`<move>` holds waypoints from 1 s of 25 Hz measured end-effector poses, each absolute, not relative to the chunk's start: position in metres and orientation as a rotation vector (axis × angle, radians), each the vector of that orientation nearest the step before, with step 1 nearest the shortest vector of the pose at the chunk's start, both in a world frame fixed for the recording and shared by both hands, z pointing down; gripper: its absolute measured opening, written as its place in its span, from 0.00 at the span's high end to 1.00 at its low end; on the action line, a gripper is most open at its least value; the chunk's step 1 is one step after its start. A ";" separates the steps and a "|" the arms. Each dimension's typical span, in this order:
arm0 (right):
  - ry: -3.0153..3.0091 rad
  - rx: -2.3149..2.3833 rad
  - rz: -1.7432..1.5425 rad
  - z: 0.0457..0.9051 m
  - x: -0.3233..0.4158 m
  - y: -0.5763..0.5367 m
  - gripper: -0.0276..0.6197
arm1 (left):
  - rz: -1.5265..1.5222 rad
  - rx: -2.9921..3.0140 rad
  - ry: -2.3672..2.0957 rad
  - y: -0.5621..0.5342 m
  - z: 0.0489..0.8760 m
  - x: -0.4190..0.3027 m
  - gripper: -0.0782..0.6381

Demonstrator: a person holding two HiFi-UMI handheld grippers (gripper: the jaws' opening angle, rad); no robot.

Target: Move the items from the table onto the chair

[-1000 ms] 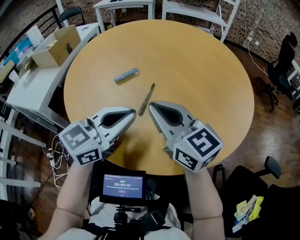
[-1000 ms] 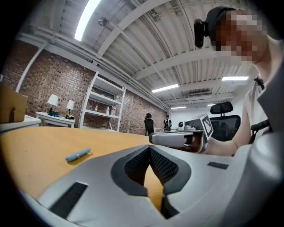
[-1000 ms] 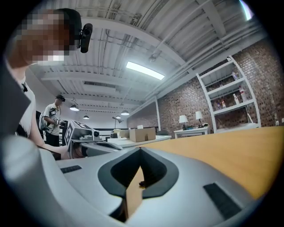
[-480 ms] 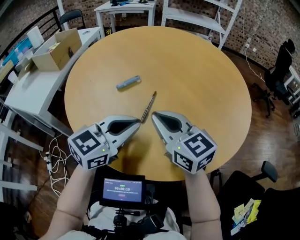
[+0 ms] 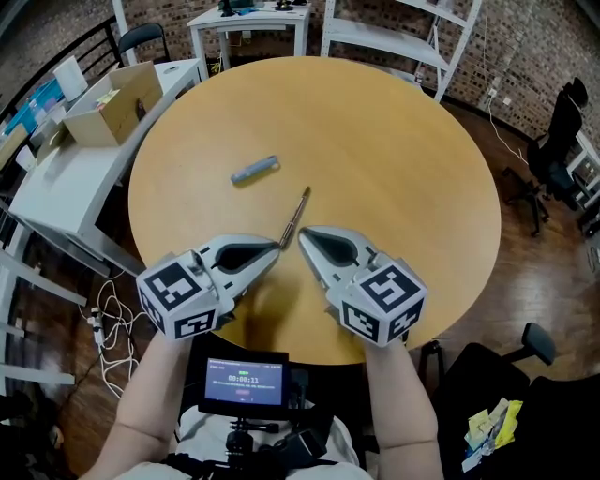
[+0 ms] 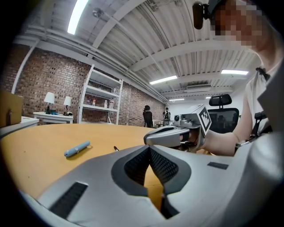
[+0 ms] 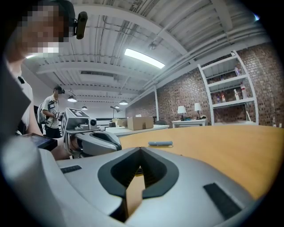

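1. Black little screen is the closest thing. It sits behind both tools, by the person's body.
2. The left gripper is grey, with a cube of black and white squares at its back end. Its jaws are pressed together at the tip, and nothing is in them.
3. The right gripper looks just the same. Its jaws are pressed together too, with nothing in them.
4. The two tips point in at each other with a small gap between them. Both tools are low over the round wooden table.
5. A thin brown pen lies flat on the table. Its near end is right at the tip of the left gripper, in the gap between the two tips. I cannot tell if it touches the tool. The rest of the pen runs away from both tools.
6. A blue marker lies flat farther out. It is ahead of the left gripper and a bit to its left, well apart from the pen.
7. Far off to the left of the left gripper, a cardboard box sits on a white desk.
8. Past the far edge of the table stands a white shelf.
9. Far to the right of the right gripper, a black chair stands on the floor.
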State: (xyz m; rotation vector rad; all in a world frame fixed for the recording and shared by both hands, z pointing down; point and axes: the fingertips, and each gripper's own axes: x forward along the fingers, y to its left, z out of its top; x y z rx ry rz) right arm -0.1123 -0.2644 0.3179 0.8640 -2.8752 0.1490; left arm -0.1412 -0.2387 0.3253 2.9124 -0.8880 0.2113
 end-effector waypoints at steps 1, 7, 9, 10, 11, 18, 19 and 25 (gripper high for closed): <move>-2.874 0.862 0.149 0.318 -0.113 -0.264 0.95 | 0.212 2.912 -0.888 -0.239 0.325 -0.141 0.88; -2.872 0.862 0.150 0.319 -0.111 -0.263 0.95 | 0.214 2.910 -0.887 -0.238 0.326 -0.140 0.88; -2.873 0.860 0.150 0.318 -0.112 -0.264 0.95 | 0.212 2.905 -0.902 -0.239 0.326 -0.141 0.88; -2.872 0.859 0.151 0.318 -0.112 -0.264 0.95 | 0.211 2.901 -0.913 -0.240 0.325 -0.142 0.88; -2.872 0.859 0.152 0.318 -0.111 -0.264 0.95 | 0.212 2.898 -0.921 -0.240 0.326 -0.142 0.88; -2.862 0.860 0.171 0.320 -0.109 -0.264 0.95 | 0.209 2.898 -0.920 -0.240 0.326 -0.139 0.88; -2.860 0.851 0.176 0.321 -0.109 -0.265 0.94 | 0.209 2.899 -0.919 -0.240 0.326 -0.138 0.88; -2.565 0.540 -0.472 0.325 -0.132 -0.258 0.94 | 0.222 2.935 -0.826 -0.232 0.329 -0.140 0.88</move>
